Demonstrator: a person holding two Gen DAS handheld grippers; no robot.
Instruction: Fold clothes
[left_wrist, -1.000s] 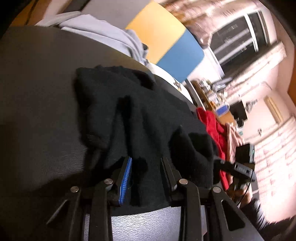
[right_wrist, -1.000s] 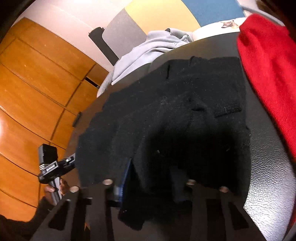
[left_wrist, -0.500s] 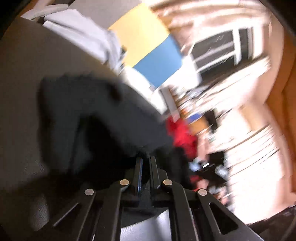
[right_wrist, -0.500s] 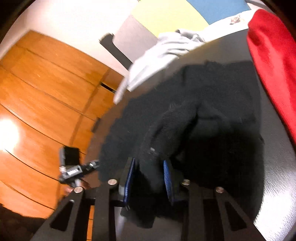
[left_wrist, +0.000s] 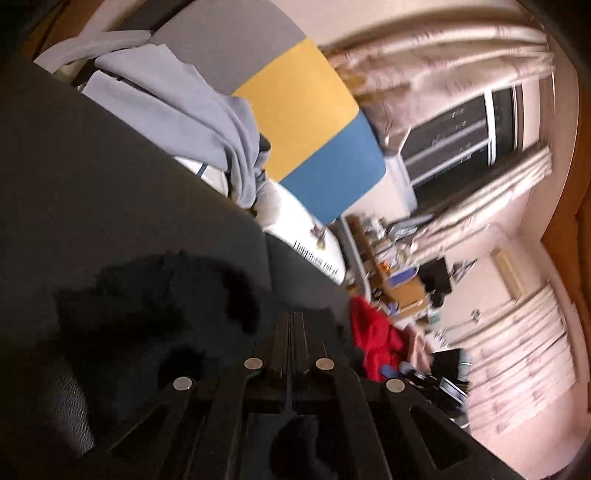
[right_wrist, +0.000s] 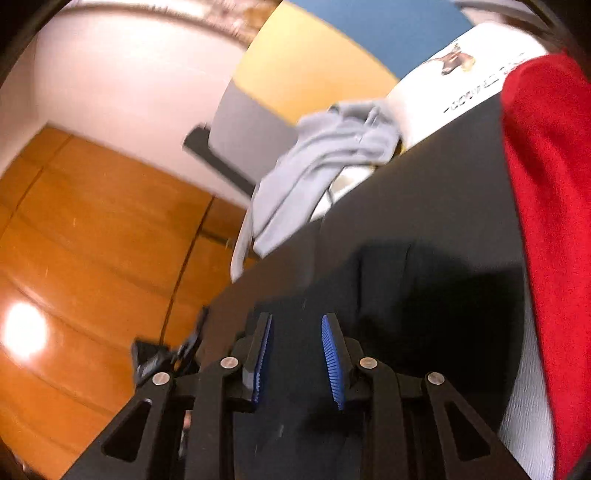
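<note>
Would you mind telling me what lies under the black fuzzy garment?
The black fuzzy garment rests on a dark leather-like cushion surface, which shows all around it. Whatever lies directly beneath the cloth is covered, so nothing else can be confirmed.

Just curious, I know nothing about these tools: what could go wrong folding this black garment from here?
The right gripper is opening its jaws with the black garment between them, so the fold may drop. The left gripper is shut, but whether it pinches cloth is unclear. The red garment lies close and could get dragged.
</note>
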